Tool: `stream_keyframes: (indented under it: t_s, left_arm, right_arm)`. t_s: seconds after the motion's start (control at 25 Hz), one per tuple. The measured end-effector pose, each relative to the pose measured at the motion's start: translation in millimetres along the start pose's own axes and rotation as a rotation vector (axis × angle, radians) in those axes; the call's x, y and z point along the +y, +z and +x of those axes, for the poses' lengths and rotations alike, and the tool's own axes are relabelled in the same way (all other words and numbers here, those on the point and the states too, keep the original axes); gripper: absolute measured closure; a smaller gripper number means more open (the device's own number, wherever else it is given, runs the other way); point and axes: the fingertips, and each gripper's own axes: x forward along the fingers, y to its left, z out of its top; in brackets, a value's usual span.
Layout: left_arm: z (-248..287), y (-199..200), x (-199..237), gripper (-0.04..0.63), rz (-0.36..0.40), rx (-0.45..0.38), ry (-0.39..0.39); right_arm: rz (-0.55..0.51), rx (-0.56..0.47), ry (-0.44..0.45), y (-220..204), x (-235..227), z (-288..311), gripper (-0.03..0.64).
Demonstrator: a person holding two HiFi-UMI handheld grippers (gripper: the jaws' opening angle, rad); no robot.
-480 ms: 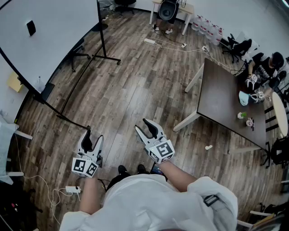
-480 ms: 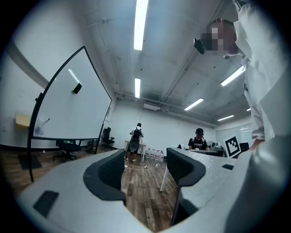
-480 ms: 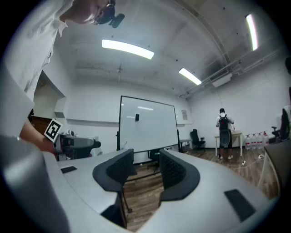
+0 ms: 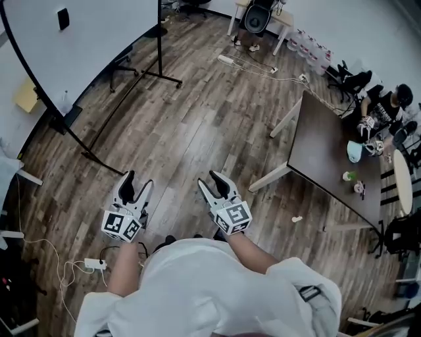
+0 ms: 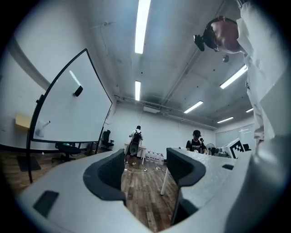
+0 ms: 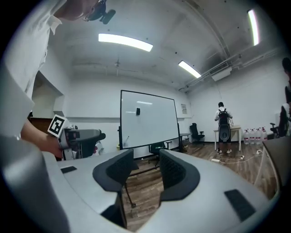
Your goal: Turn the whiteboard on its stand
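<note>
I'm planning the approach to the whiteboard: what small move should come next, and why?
Probably walk forward and left toward the whiteboard. The left gripper and the right gripper are both open, empty and held level over the wood floor, clearly short of the board's frame.

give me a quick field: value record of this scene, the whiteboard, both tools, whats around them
whiteboard: upright on its stand, ahead and to the left, nothing touching it
left tool: open, empty, level, apart from the board
right tool: open, empty, level, aimed toward the board
floor: wood planks
table: dark top, to the right, small things at its right end
seated person: at the table's right end
standing person: at a far desk, back turned
task state: turning not yet begun
</note>
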Motion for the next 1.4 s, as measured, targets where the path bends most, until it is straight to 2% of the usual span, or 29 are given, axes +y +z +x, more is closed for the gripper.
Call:
stream_keyframes:
  t_s: [0.12,0.28,0.52,0.68,1.12,1.28,1.4]
  left_arm:
    - [0.4,2.5,5.8,0.319,0.020,-0.005,0.006]
    - [-3.3,-3.4,9.7,0.320,0.012,-0.005,0.032]
    - [1.8,-9.1,4.2,0.320,-0.005,0.028,0.039]
    - [1.8,-21.2,6.0,0.320,-0.005,0.044,0.086]
    - [0.7,-44.2,-8.5,0.321,0.010,0.062,0.181]
    - [3.3,-55.7,-8.2,0.321,-0.003,0.078,0.216]
    - [8.6,-61.1,-3.2,0.321,-0.013,0.076,0.233]
  right_arm:
    - [-0.033,-0.028,0.004,10.0,-5.3,11.2,0.439]
    - [-0.016,-0.020,-0.008,5.2,-13.3,13.9,0.440]
    - [0.084,0.012,0.033,-13.1,-30.5,14.8,0.439]
    - [0.078,-0.003,0.025,-16.1,-46.7,11.9,0.439]
    - [0.031,-0.006,0.114,-30.3,-73.7,5.2,0.466]
    - [0.080,0.007,0.124,-39.6,-82.3,6.5,0.469]
    - [0.076,0.010,0.130,-43.2,-87.8,12.0,0.474]
